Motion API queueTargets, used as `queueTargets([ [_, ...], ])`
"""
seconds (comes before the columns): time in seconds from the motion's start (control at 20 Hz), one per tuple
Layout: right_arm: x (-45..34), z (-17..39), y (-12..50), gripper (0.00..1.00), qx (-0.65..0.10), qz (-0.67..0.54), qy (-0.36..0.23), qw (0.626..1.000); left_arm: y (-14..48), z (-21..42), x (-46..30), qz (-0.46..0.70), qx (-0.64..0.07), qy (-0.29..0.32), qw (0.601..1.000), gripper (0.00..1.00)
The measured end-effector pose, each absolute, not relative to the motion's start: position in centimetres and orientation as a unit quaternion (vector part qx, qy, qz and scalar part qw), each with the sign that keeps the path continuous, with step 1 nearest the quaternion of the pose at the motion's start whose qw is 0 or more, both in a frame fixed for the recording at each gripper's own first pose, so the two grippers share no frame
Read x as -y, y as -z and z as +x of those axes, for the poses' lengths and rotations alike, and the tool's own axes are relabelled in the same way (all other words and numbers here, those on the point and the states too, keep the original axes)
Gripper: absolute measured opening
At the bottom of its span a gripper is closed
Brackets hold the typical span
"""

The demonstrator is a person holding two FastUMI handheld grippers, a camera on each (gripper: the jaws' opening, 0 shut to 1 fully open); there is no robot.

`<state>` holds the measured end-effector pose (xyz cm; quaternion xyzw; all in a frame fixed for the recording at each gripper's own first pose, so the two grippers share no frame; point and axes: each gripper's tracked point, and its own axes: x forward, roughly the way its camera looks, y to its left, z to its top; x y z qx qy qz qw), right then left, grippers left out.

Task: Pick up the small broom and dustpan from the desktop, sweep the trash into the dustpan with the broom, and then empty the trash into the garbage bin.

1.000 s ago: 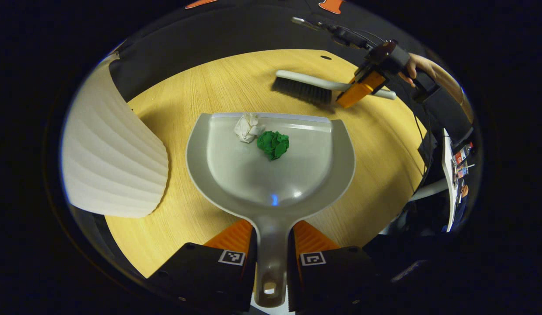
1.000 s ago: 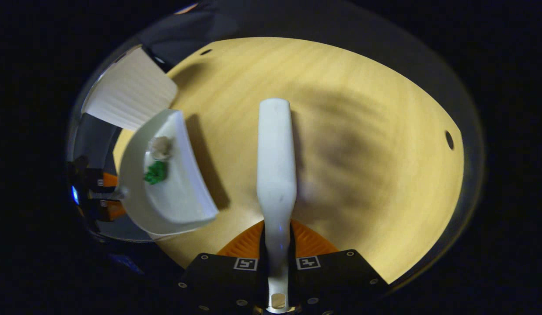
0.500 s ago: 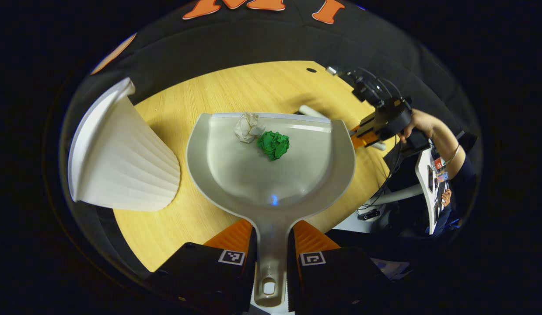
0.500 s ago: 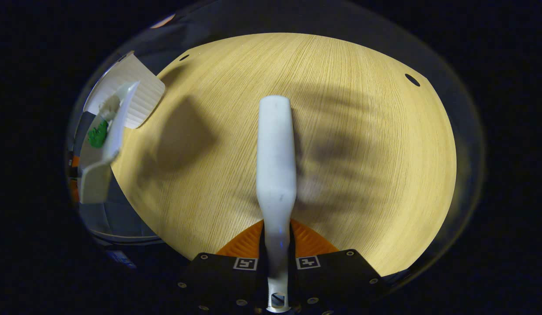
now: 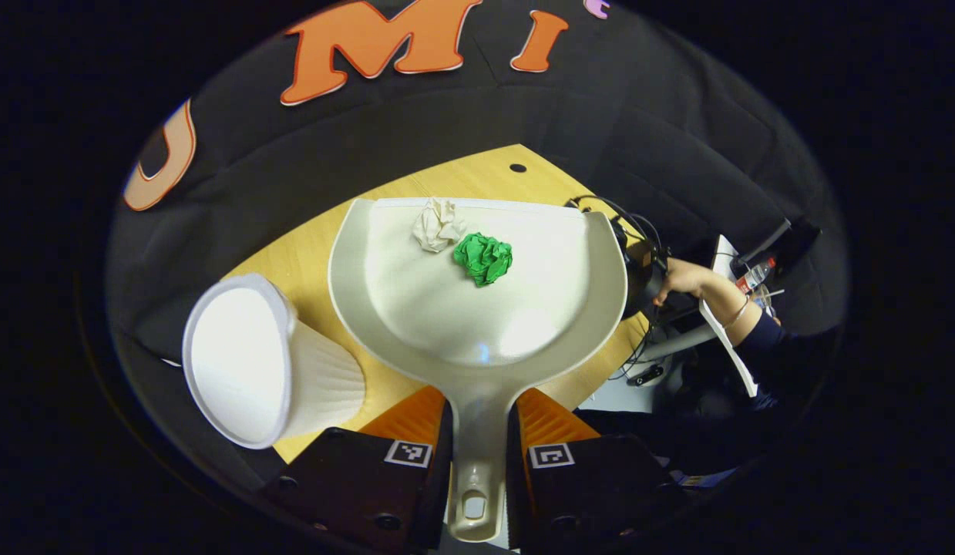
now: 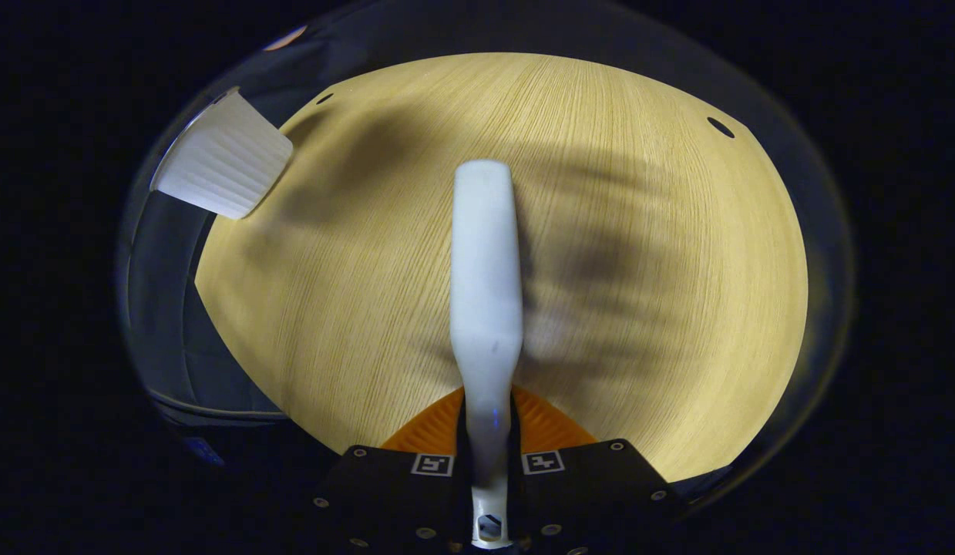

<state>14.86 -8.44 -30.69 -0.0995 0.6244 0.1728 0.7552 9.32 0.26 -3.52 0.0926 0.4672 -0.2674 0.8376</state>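
In the left gripper view my left gripper (image 5: 478, 420) is shut on the handle of the grey dustpan (image 5: 477, 308), held high above the wooden desk (image 5: 315, 262). A white paper wad (image 5: 437, 224) and a green paper wad (image 5: 483, 258) lie near the pan's front lip. The white ribbed garbage bin (image 5: 250, 358) stands below and to the left, its mouth open toward me. In the right gripper view my right gripper (image 6: 489, 428) is shut on the white broom (image 6: 485, 266), which points forward over the desk (image 6: 639, 270). The bin (image 6: 223, 166) sits at the far left there.
A person's hand and sleeve (image 5: 724, 308) show past the dustpan's right edge, near cables and desk clutter. Small holes (image 6: 720, 127) mark the desk's far side. The desk's edge curves round at the left, with dark floor beyond.
The left gripper has lifted the dustpan higher, so the desk and bin look smaller and the bin's mouth now shows. The dustpan has left the right gripper view. The broom has barely moved.
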Motion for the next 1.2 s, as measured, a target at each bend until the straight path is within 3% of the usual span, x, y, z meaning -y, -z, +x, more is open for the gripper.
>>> queueTargets([
  [0.45, 9.1, 15.2, 31.1, 0.17, -0.633, -0.107, -0.172, 0.748, 0.2, 13.5, -12.9, 0.122, -0.460, 0.131, 0.870, 0.31],
  [0.85, 8.6, 15.0, 31.3, 0.17, -0.637, -0.116, -0.175, 0.742, 1.5, 11.2, -22.8, 0.208, -0.514, 0.017, 0.832, 0.32],
  [1.2, 8.3, 15.1, 31.6, 0.17, -0.639, -0.118, -0.169, 0.741, 1.3, 11.8, -25.7, 0.315, -0.539, -0.017, 0.781, 0.31],
])
